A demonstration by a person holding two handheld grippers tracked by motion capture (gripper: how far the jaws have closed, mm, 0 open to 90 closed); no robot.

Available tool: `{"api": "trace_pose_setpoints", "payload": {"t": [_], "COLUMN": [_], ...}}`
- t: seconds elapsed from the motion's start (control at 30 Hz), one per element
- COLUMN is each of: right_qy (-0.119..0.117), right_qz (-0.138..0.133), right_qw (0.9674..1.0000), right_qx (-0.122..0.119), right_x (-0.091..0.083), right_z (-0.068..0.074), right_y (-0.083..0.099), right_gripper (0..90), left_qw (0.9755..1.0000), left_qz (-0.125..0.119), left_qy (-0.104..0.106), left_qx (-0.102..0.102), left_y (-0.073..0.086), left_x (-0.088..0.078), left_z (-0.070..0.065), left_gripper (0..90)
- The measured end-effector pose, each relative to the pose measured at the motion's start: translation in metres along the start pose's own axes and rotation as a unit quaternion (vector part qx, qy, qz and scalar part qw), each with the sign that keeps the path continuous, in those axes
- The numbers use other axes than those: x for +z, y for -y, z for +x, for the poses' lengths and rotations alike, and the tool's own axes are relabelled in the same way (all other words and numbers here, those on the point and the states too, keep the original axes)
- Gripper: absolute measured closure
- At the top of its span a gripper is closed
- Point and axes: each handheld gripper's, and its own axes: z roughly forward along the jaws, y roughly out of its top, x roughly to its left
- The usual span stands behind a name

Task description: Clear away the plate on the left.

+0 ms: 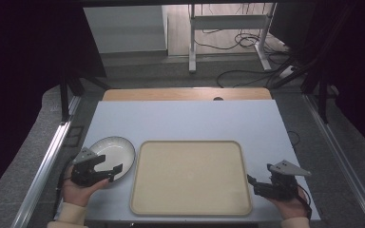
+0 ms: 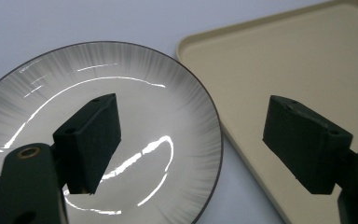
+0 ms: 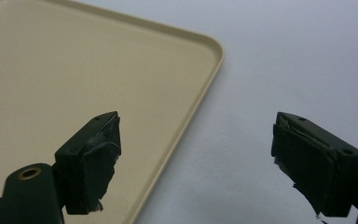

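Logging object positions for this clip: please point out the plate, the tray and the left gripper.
plate [image 2: 135,116], left gripper view, glossy centre.
tray [image 1: 190,175], high view, bare flat middle.
left gripper [image 1: 115,172], high view, gap between its open fingertips.

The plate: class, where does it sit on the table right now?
In the high view the plate sits near the table's left front, just left of the beige tray, with the left tool open over its near rim.

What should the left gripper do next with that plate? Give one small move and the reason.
Probably ease the left gripper down and forward until its open jaws straddle the near rim of the plate, then close. One jaw hangs over the plate's inside, the other over the gap toward the tray, and nothing is gripped yet. The tray beside it lies bare.
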Motion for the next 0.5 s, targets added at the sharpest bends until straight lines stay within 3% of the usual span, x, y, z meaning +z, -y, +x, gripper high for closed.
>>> {"api": "trace_pose_setpoints", "payload": {"t": [0.5], "right_qy": [0.006], "right_qz": [-0.003], "right_qw": [0.9999], "right_qx": [0.008], "right_x": [0.0], "right_z": [-0.0055], "right_y": [-0.001], "right_gripper": [17.8], "left_qw": [0.9998], "left_qz": [0.003], "left_qy": [-0.016], "left_qx": [0.008], "left_y": [-0.0056], "left_x": [0.0003], "left_z": [0.0056], "left_gripper": [20.2]}}
